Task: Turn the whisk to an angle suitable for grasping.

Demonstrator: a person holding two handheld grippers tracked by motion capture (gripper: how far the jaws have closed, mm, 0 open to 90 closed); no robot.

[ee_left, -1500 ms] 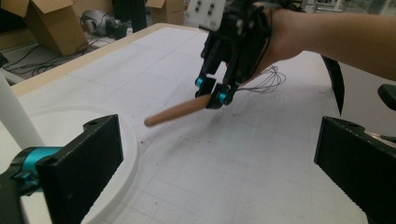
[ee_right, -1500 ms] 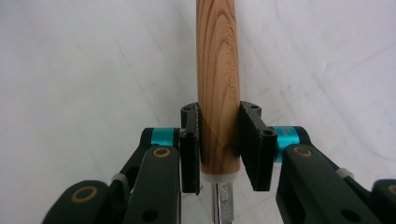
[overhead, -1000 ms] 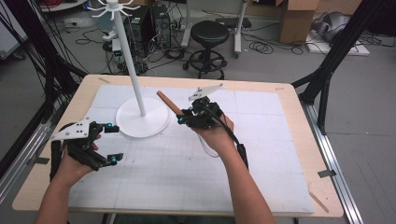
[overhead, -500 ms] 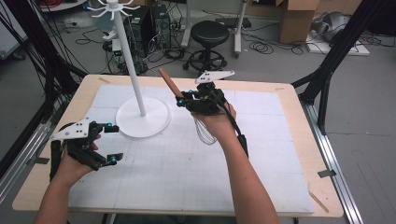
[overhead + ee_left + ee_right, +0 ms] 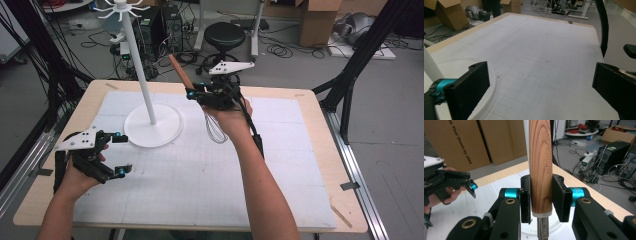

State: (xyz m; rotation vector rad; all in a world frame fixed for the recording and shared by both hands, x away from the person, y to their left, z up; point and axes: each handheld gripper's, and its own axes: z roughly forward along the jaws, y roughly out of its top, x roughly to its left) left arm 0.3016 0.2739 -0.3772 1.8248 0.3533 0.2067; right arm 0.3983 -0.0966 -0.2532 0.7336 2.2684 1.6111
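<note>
Nearest the person, the left tongs are held low over the near-left part of the tabletop, with the jaws spread wide and nothing between them; in the left gripper view the two black jaws frame bare gridded mat, with the rim of the stand's round base just beside the left one. These tongs have kept their place over the last second.

Further in, the right tongs are clamped on the wooden handle of the whisk. In the right gripper view the handle is seen upright between the pads, gripped close to its lower end where the metal neck begins. The wire head hangs below the hand, over the mat and apart from it.

What has changed is the height and attitude of the whisk: a second ago it was carried low, close to the stand's base, with the handle slanting; it has since been raised and drawn toward the far side, and the handle now points up and back. The lift is judged complete and the carry toward the hooks begun.

Beyond, the white hanging stand rises from its base on the far-left of the tabletop, its hooked crown well above the whisk. A further rise and a shift left toward the crown are judged necessary before the whisk can be hung. Whether the handle has a loop cannot be told.
</note>
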